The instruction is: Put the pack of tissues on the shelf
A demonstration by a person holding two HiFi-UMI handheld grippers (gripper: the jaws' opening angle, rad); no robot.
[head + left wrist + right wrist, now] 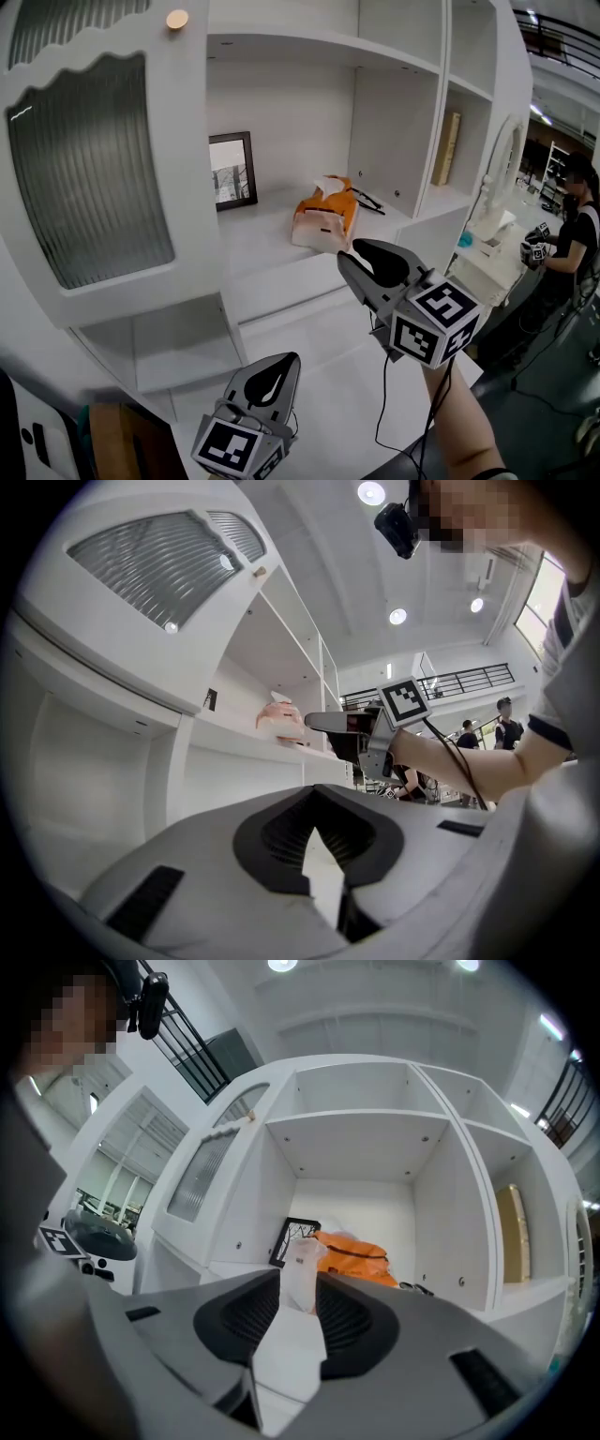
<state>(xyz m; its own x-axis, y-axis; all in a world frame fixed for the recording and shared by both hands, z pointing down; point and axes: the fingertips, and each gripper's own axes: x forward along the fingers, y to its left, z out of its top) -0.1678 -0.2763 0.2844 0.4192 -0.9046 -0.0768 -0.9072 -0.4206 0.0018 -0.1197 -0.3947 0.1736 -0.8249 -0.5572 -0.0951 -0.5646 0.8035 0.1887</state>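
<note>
The orange and white pack of tissues (pixel 325 216) lies on the white shelf board (pixel 267 246) in the middle compartment, tissue sticking out on top. My right gripper (pixel 361 261) hovers just in front of the shelf edge, apart from the pack, open with nothing between its jaws. In the right gripper view the pack (pixel 352 1255) shows through the gap of that gripper (pixel 300 1279). My left gripper (pixel 277 370) hangs lower, by the counter, shut and empty. In the left gripper view the pack (pixel 279 714) sits above, beside the right gripper (pixel 319 722).
A black picture frame (pixel 232 171) leans at the back left of the same compartment, and a thin black item (pixel 368 202) lies right of the pack. A ribbed-glass cabinet door (pixel 89 159) stands open at left. A wooden book (pixel 447 148) stands in the right compartment. A person (pixel 572 225) works far right.
</note>
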